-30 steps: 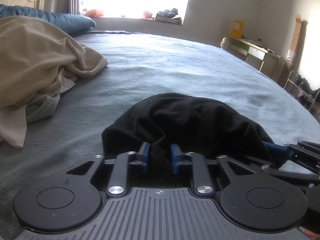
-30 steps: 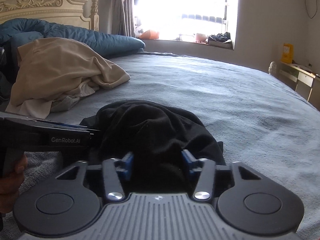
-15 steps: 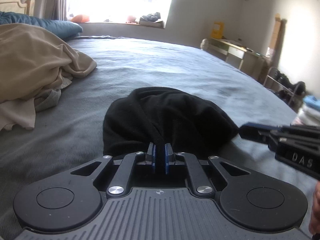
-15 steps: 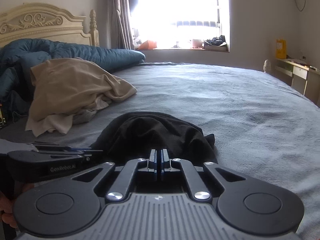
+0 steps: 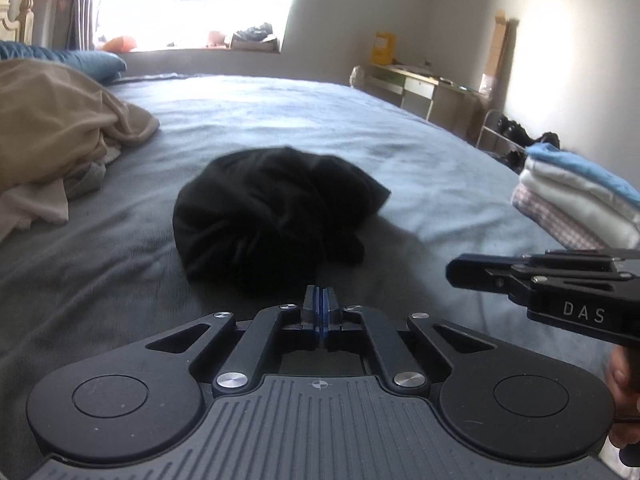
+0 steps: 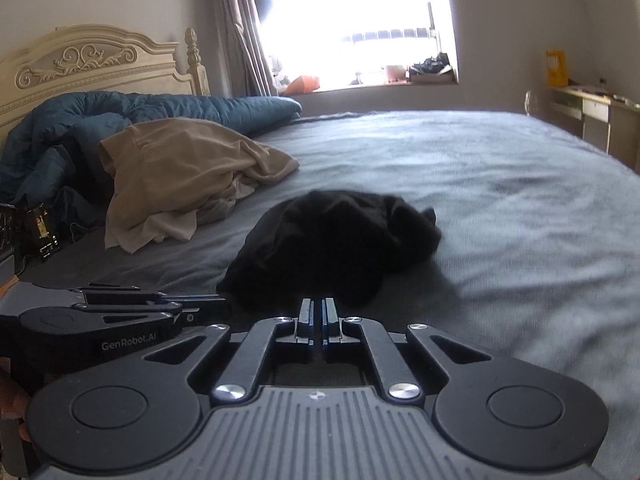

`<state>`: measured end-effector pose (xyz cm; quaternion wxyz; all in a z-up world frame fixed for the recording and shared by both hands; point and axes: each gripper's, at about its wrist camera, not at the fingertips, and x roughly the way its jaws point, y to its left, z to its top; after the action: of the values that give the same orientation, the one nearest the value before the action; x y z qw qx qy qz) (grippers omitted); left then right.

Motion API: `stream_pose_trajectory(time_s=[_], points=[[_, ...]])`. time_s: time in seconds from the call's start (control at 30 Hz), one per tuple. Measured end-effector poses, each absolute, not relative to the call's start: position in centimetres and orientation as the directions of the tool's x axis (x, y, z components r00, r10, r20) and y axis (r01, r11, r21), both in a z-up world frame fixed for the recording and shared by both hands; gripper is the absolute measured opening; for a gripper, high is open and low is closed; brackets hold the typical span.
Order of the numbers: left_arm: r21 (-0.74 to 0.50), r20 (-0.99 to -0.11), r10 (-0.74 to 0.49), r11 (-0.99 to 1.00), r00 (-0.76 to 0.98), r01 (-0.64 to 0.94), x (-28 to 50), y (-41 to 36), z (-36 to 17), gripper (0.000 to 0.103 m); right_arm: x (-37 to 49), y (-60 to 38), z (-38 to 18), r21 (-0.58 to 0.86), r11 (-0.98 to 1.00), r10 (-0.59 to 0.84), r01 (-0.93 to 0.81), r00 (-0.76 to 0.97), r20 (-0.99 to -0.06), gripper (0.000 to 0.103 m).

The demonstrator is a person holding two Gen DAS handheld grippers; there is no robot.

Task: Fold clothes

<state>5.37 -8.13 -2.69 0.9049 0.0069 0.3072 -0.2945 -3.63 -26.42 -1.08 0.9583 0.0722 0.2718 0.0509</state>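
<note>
Finding: the black garment (image 5: 272, 208) lies straight ahead of both claws, bunched in a mound on the bed (image 5: 280, 120). Its near edge runs right up to the fingertips.

Your left gripper (image 5: 320, 300) has its jaws pressed together. The dark hem meets the tips and appears pinched between them. Your right gripper (image 6: 319, 312) is likewise closed, with only a sliver between the fingers, and by all appearance also holds the hem.

The two claws sit side by side on that same near edge, the right one just to the right of the left and level with it. Neither is nearer the cloth.

The mound's longer axis runs across the line your claws point along, with a loose corner trailing to the far right.

Judgement: the garment is not yet spread. The coming move depends on drawing the two grips apart along that cross axis so the hem goes taut.
</note>
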Motion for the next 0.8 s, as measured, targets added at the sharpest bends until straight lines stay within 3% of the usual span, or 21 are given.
stream_pose_trajectory(time_s=[0.13, 0.3, 0.33, 0.4, 0.47, 0.6, 0.73, 0.8], points=[[-0.178, -0.571, -0.516, 0.837, 0.639, 0.517, 5.4, -7.0, -3.7, 0.005, -4.6, -26.7, -1.9, 0.189, 0.981, 0.136, -0.036, 0.825, -0.548, 0.004], [-0.173, -0.583, -0.479, 0.863, 0.656, 0.475, 6.4, -6.2, -4.5, 0.03, -2.6, -28.0, -0.9, 0.236, 0.972, 0.147, -0.016, 0.822, -0.55, 0.007], [-0.172, -0.585, -0.47, 0.868, 0.66, 0.466, 5.9, -6.1, -4.4, 0.034, -1.8, -28.1, -0.6, 0.237, 0.971, 0.14, -0.01, 0.828, -0.542, 0.012], [-0.173, -0.59, -0.459, 0.875, 0.664, 0.451, 5.7, -5.8, -4.4, 0.04, 0.3, -28.0, -0.3, 0.217, 0.976, 0.127, -0.009, 0.834, -0.537, 0.036], [-0.17, -0.594, -0.448, 0.882, 0.669, 0.44, 6.1, -5.7, -4.7, 0.056, 2.6, -27.4, -0.1, 0.18, 0.984, 0.11, -0.016, 0.84, -0.531, 0.057], [-0.156, -0.593, -0.409, 0.903, 0.694, 0.399, 7.3, -5.5, -5.3, 0.068, 7.0, -25.6, -0.7, 0.083, 0.996, 0.069, -0.029, 0.841, -0.536, 0.078], [-0.167, -0.593, -0.395, 0.913, 0.702, 0.373, 7.8, -5.2, -5.7, 0.069, 10.6, -24.8, -2.6, 0.032, 0.999, 0.031, -0.015, 0.805, -0.592, 0.078], [-0.17, -0.593, -0.392, 0.915, 0.703, 0.367, 8.0, -5.0, -5.9, 0.069, 11.5, -25.1, -3.6, 0.039, 0.999, 0.018, 0.007, 0.781, -0.624, 0.057]])
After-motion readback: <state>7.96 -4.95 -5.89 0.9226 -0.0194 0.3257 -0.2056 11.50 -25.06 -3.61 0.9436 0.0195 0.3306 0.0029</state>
